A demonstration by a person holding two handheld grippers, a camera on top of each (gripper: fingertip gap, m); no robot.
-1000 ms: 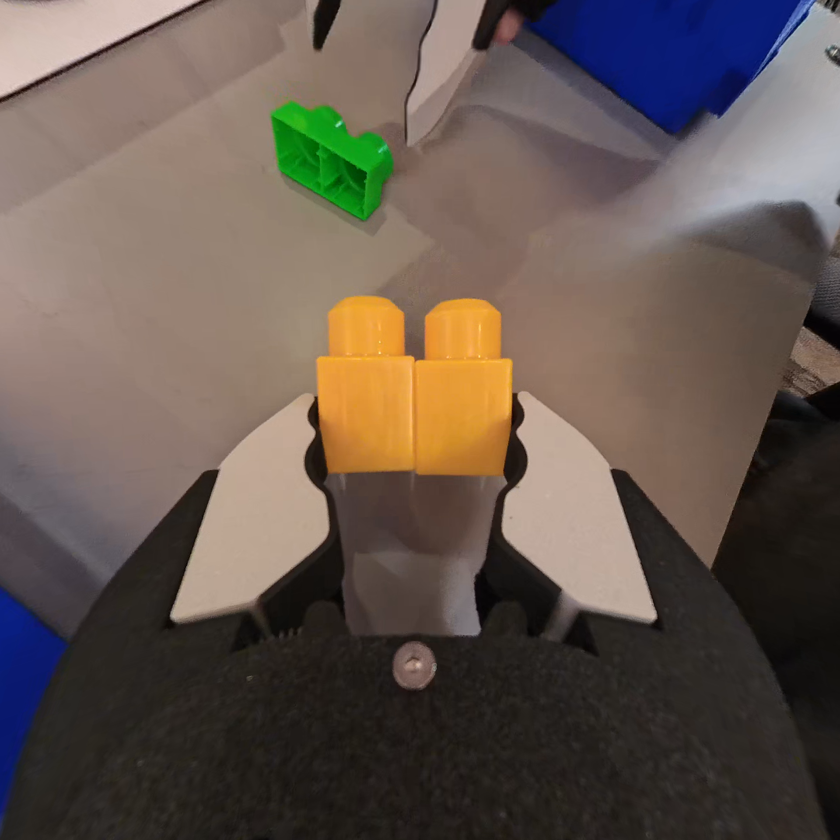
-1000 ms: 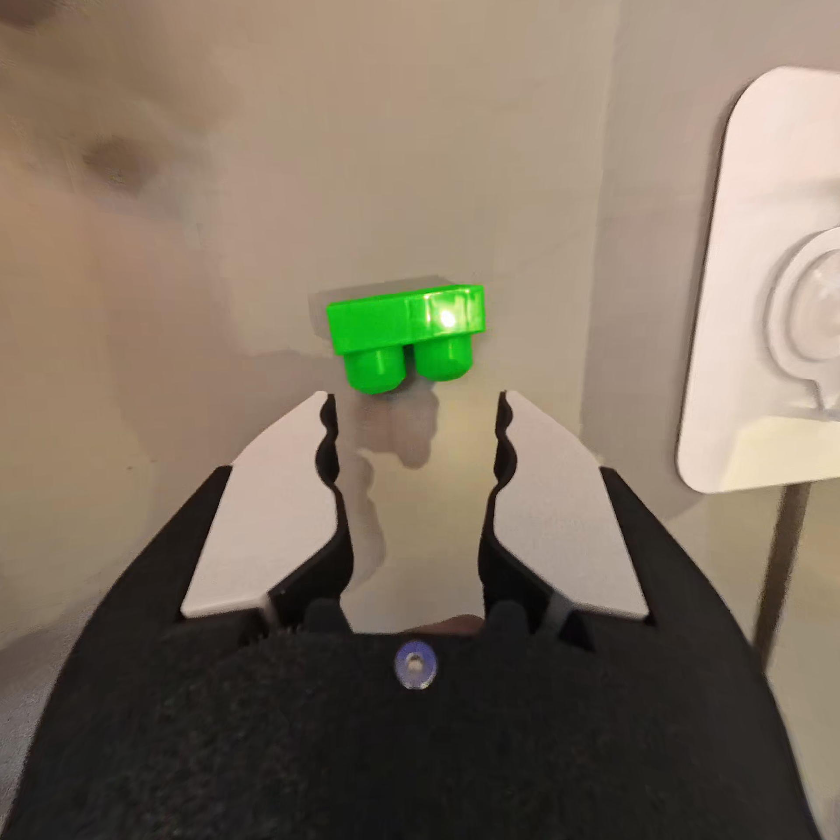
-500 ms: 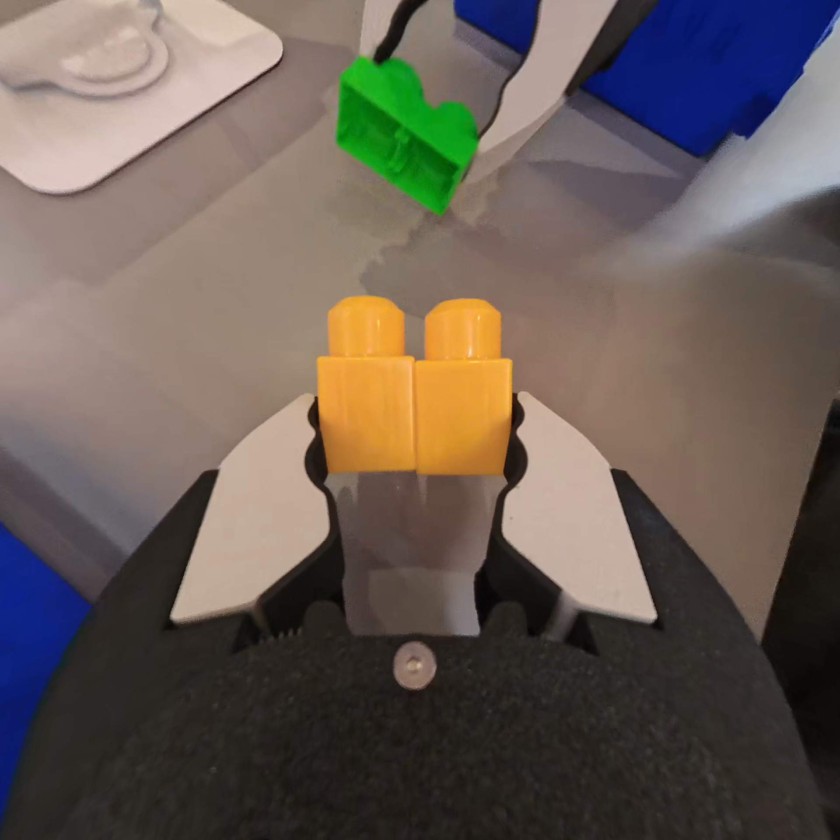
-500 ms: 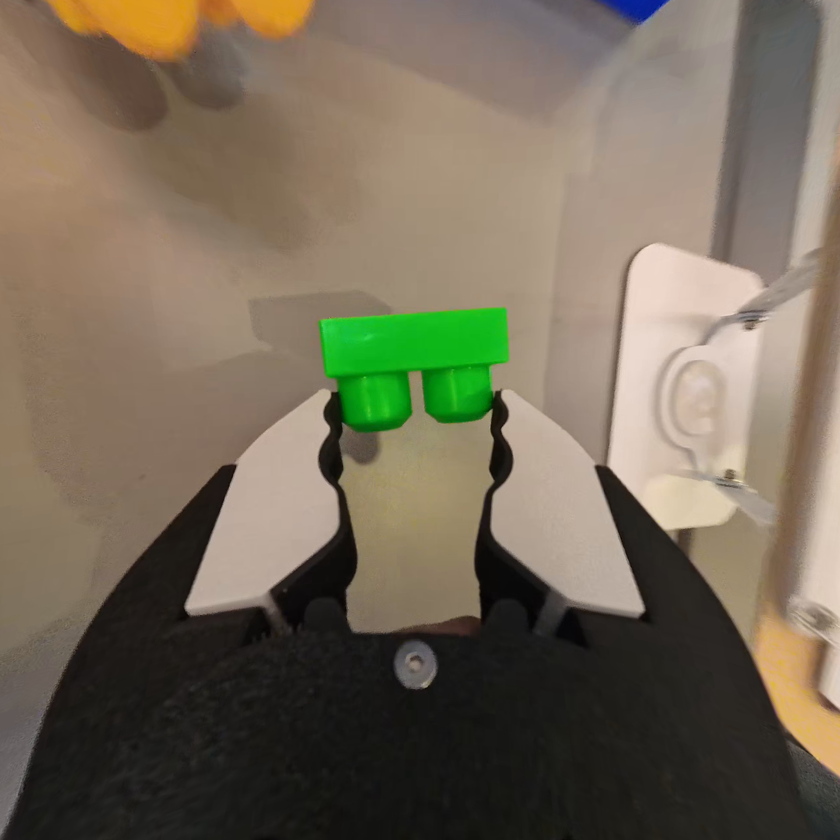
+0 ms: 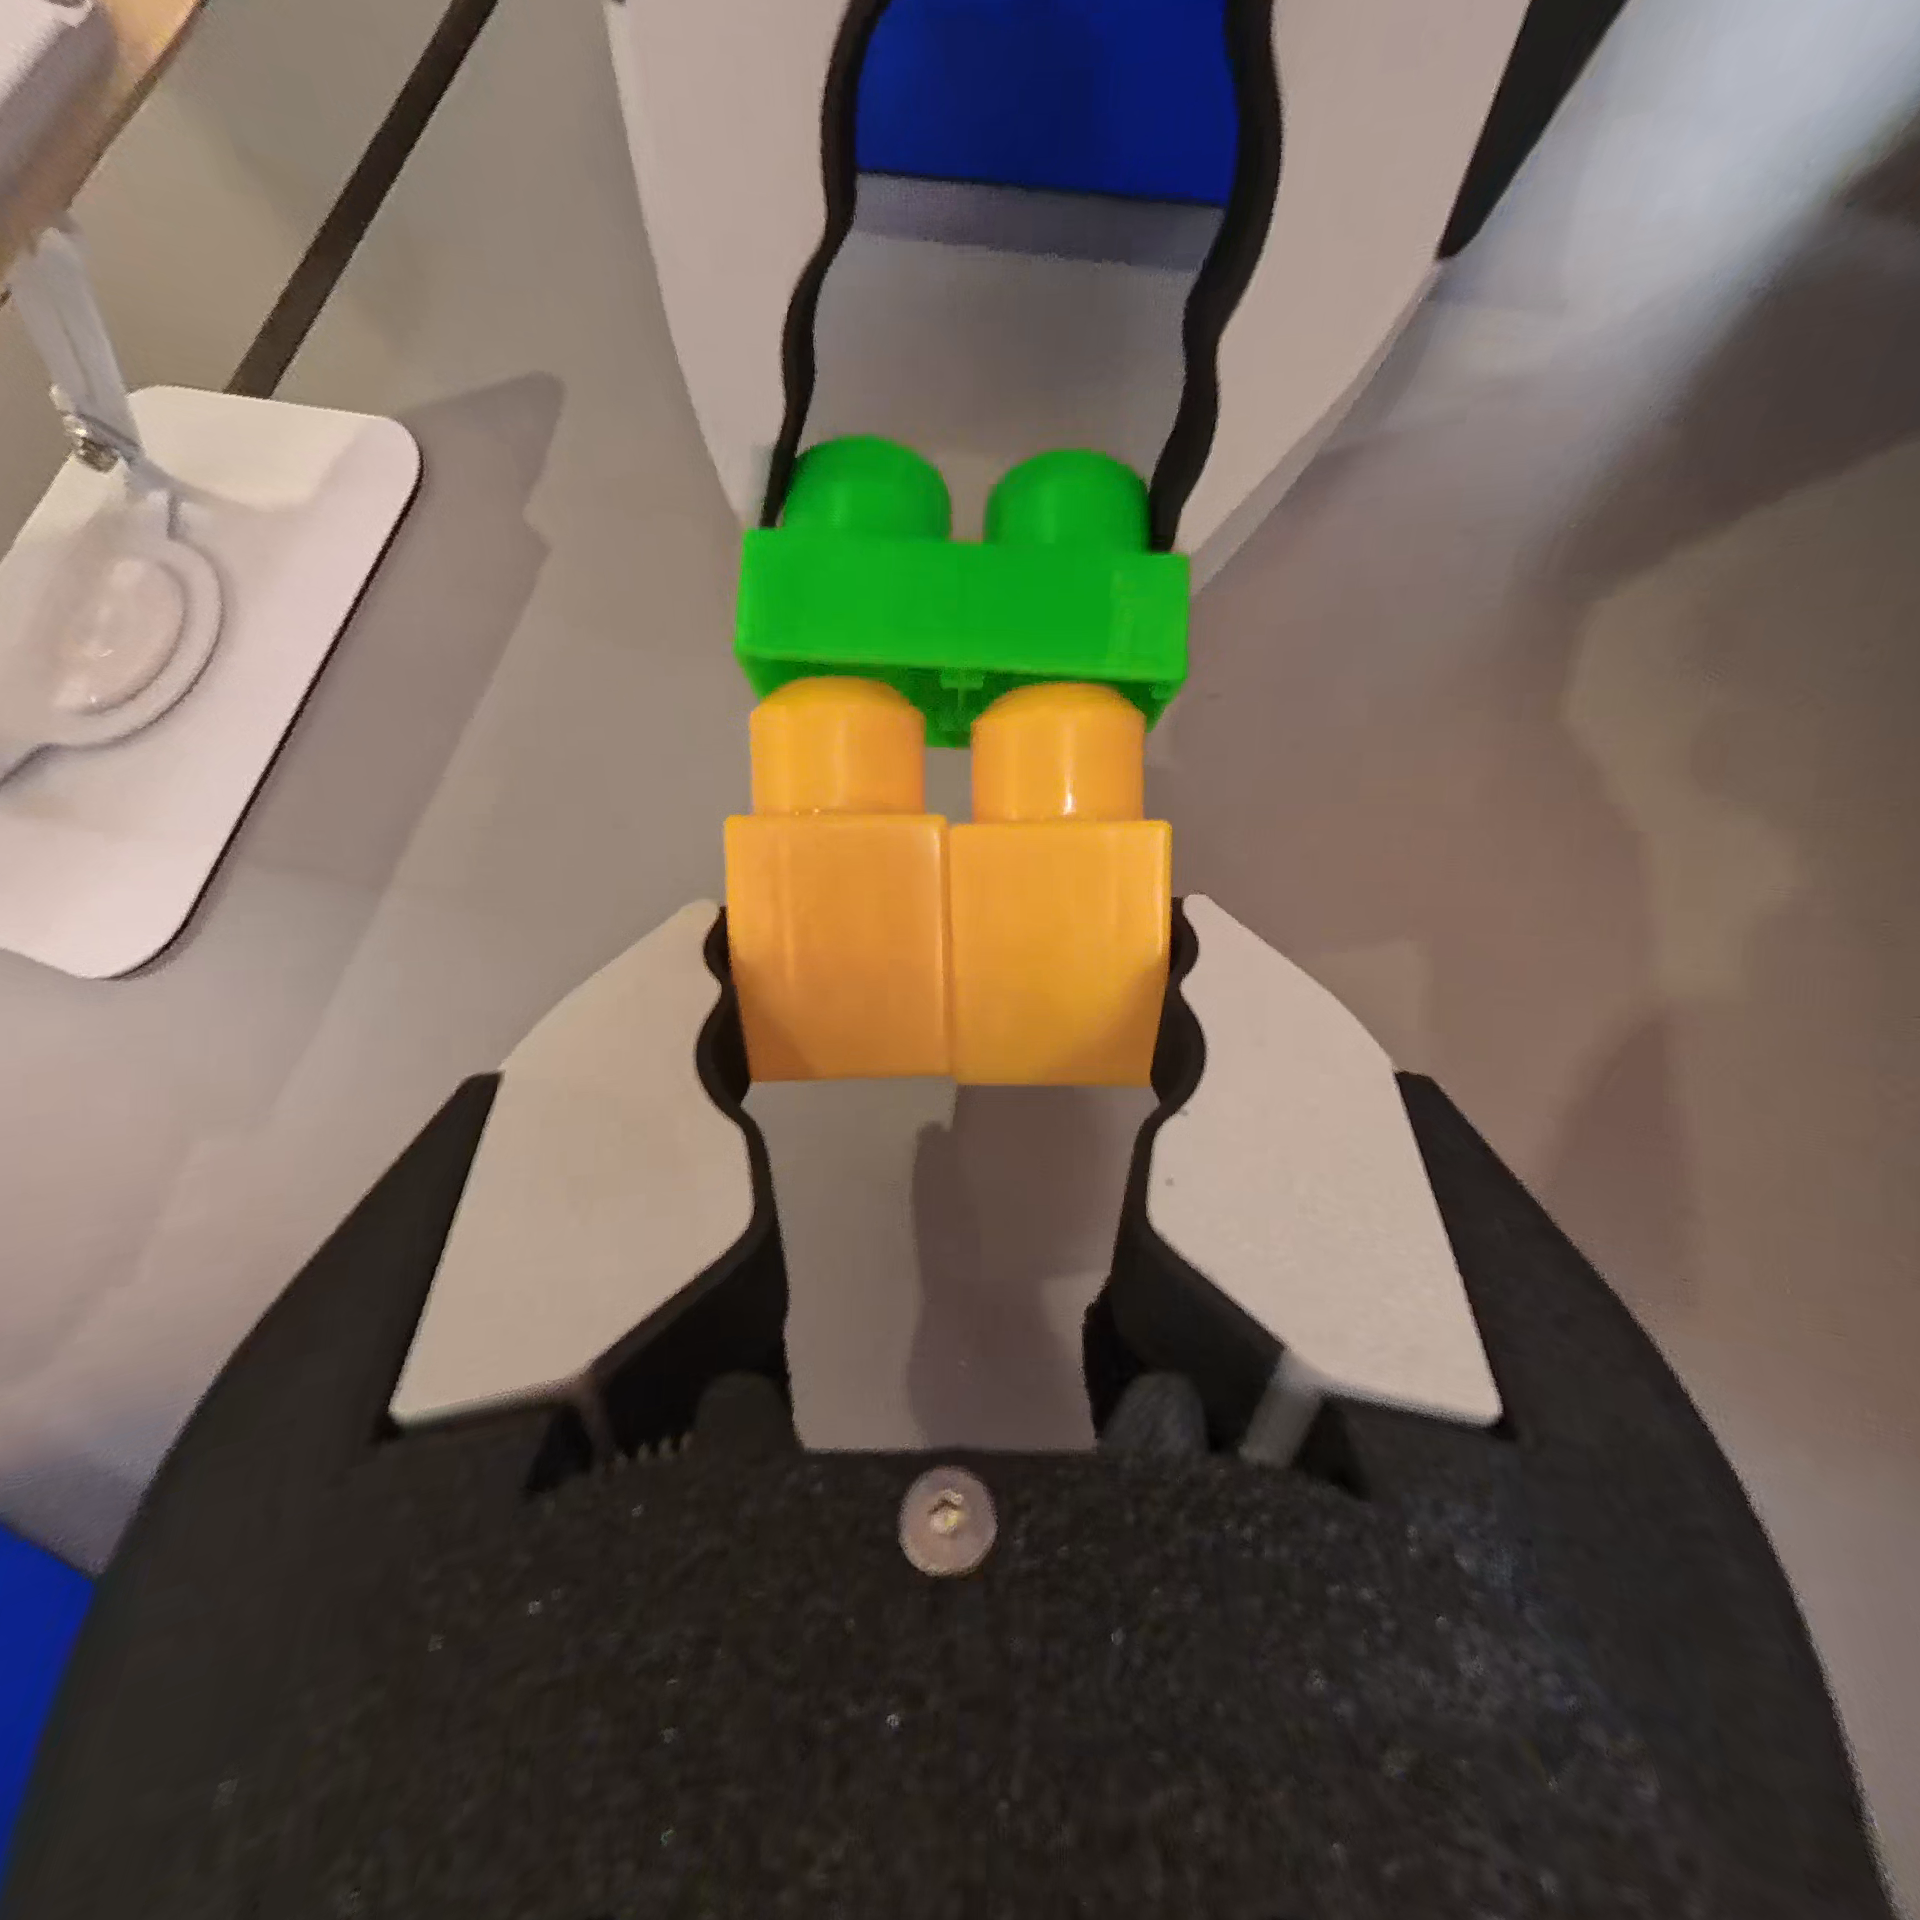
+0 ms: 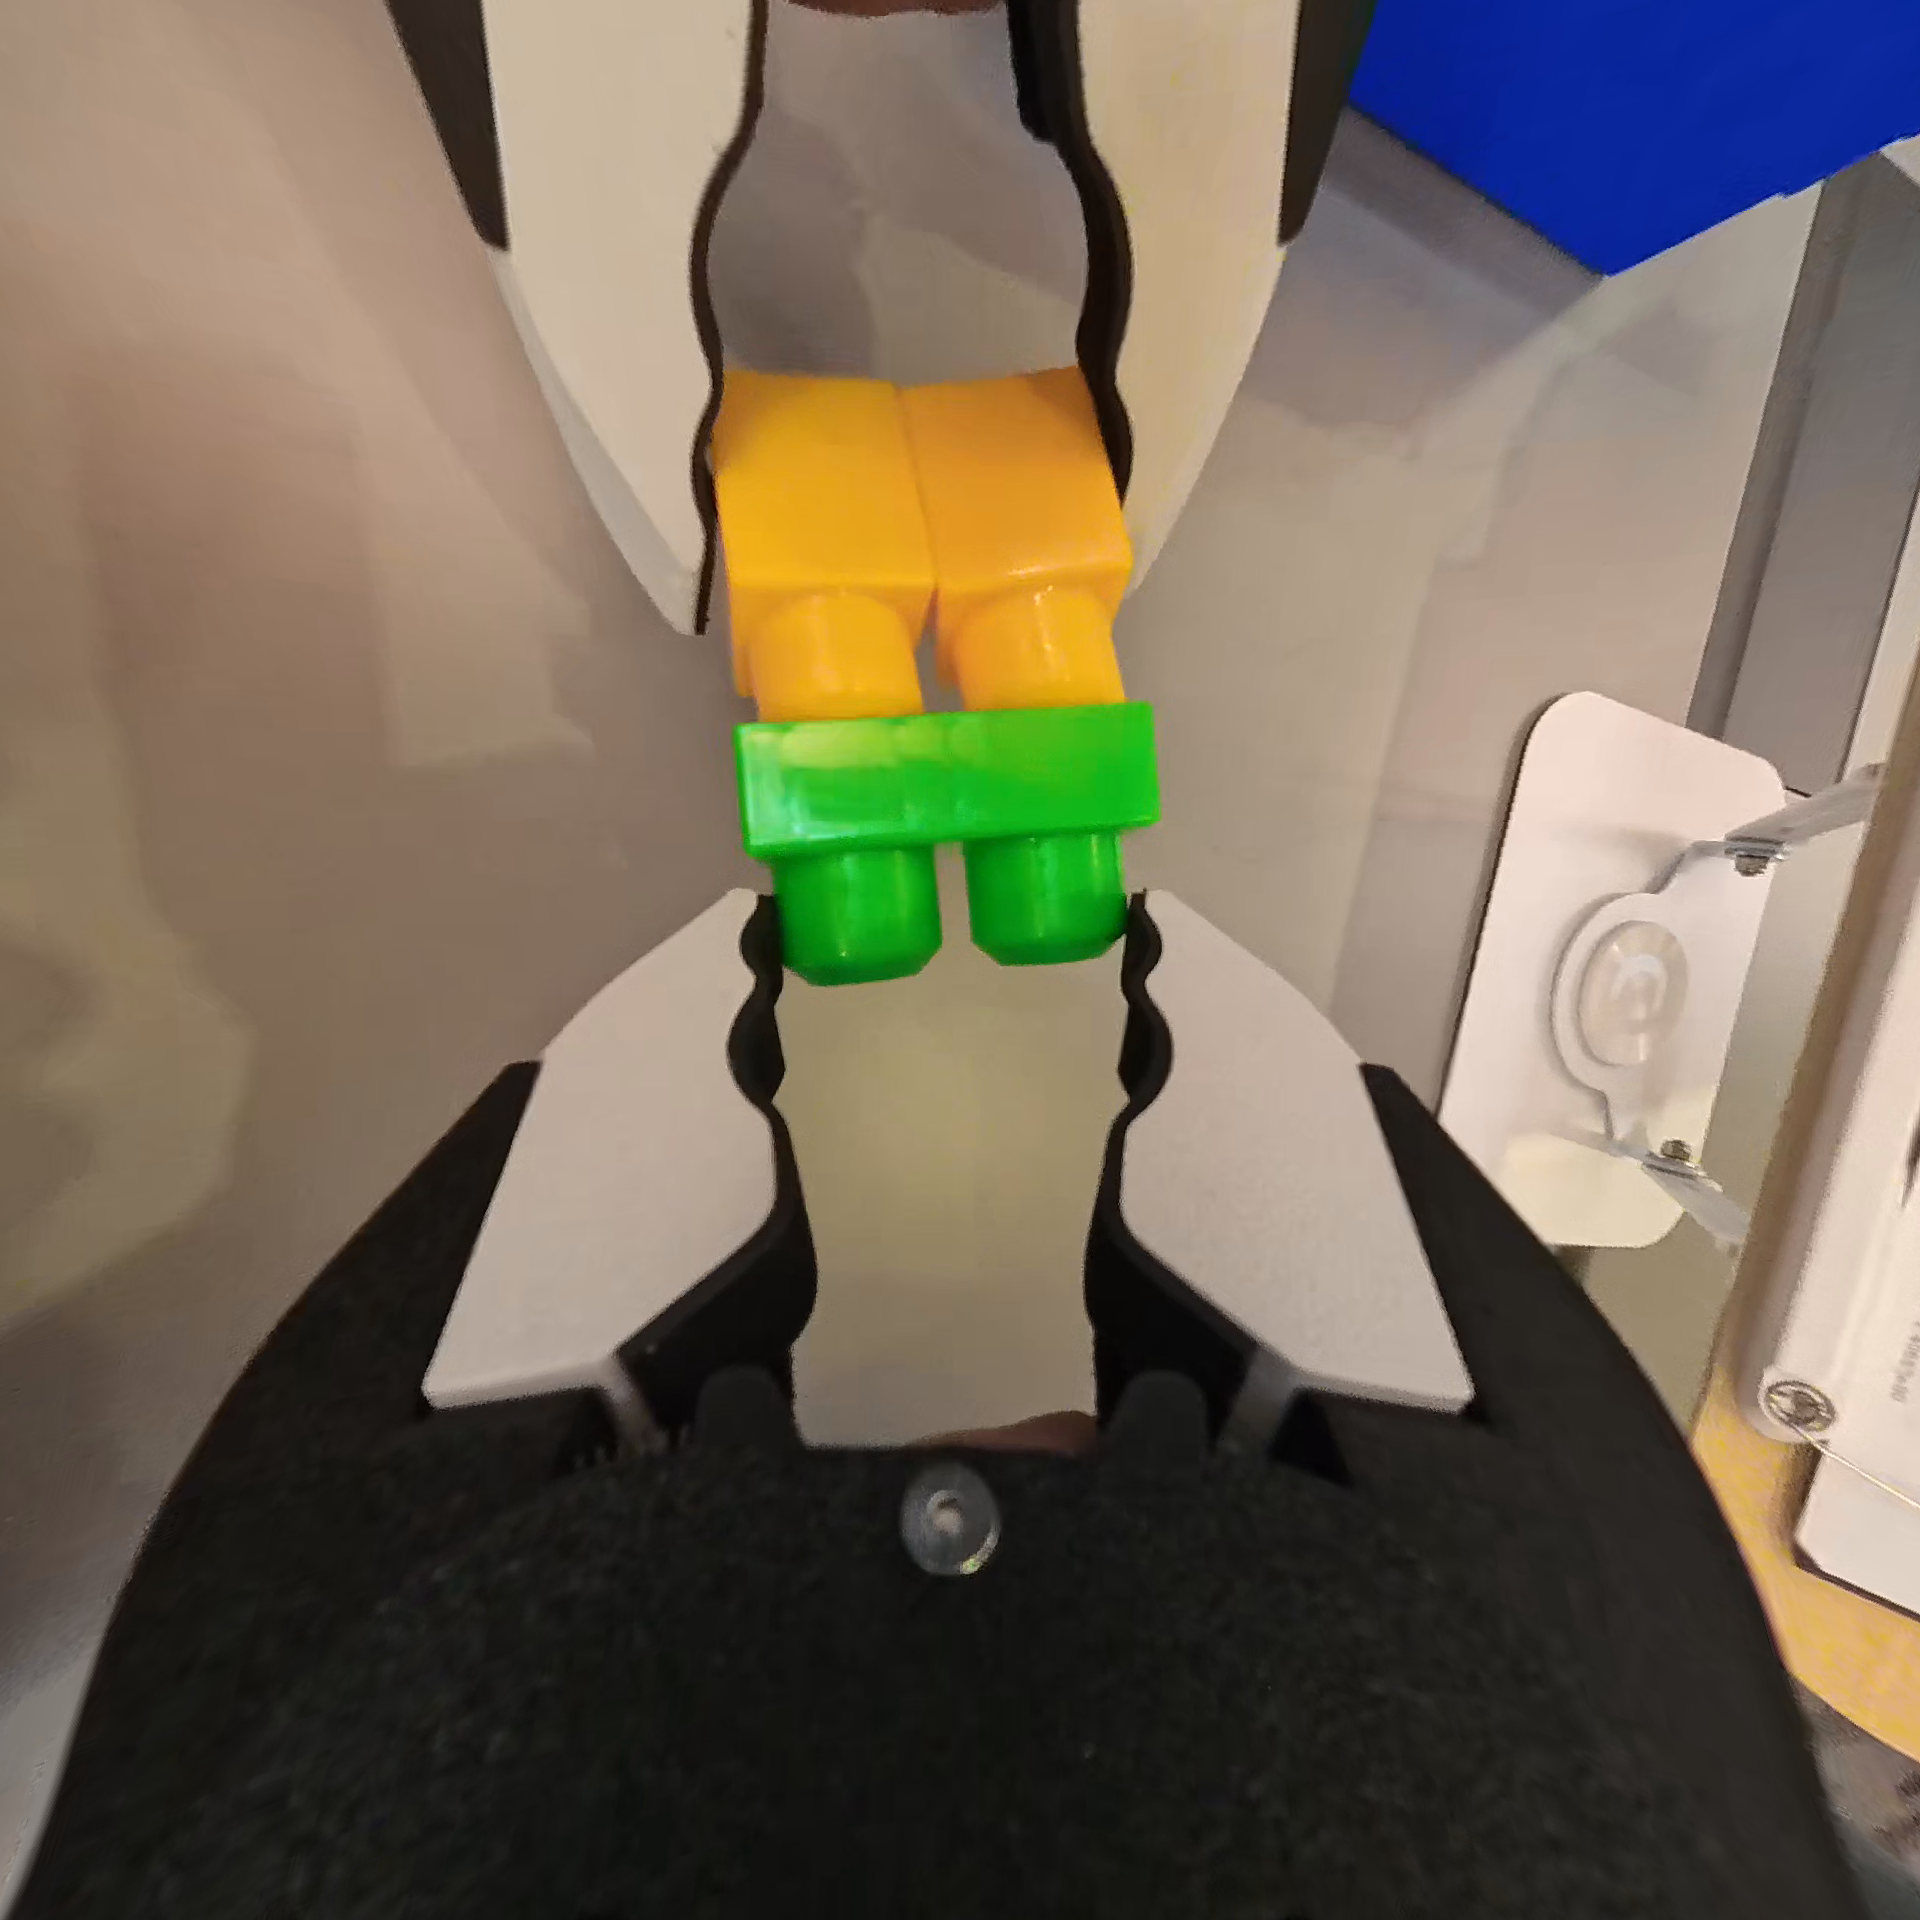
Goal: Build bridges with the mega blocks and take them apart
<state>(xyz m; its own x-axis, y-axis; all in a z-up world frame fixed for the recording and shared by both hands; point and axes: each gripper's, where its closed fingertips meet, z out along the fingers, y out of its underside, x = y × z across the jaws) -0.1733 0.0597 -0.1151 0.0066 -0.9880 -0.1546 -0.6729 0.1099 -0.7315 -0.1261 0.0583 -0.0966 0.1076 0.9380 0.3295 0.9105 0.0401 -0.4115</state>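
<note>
My left gripper (image 5: 948,914) is shut on two orange single-stud blocks (image 5: 951,945) held side by side, studs pointing away from me. My right gripper (image 6: 948,909) is shut on the two studs of a green two-stud block (image 6: 945,779). The grippers face each other tip to tip above the grey table. The orange studs meet the green block's (image 5: 961,613) hollow underside; I cannot tell how deep they sit. The right gripper (image 5: 966,520) shows at the top of the left wrist view. The left gripper (image 6: 914,582) and the orange blocks (image 6: 920,509) show at the top of the right wrist view.
A white plate with a clear round mount and a metal bracket (image 5: 156,644) lies on the table to the left; it shows at the right of the right wrist view (image 6: 1621,987). A blue bin (image 5: 1039,94) stands behind the grippers, also at the upper right (image 6: 1662,104). Across from one pair of fingers to the other is roughly 6 centimetres.
My right gripper closed on the green block's studs and lifted it off the table. Both grippers came together until the orange studs reached the green block's underside.
</note>
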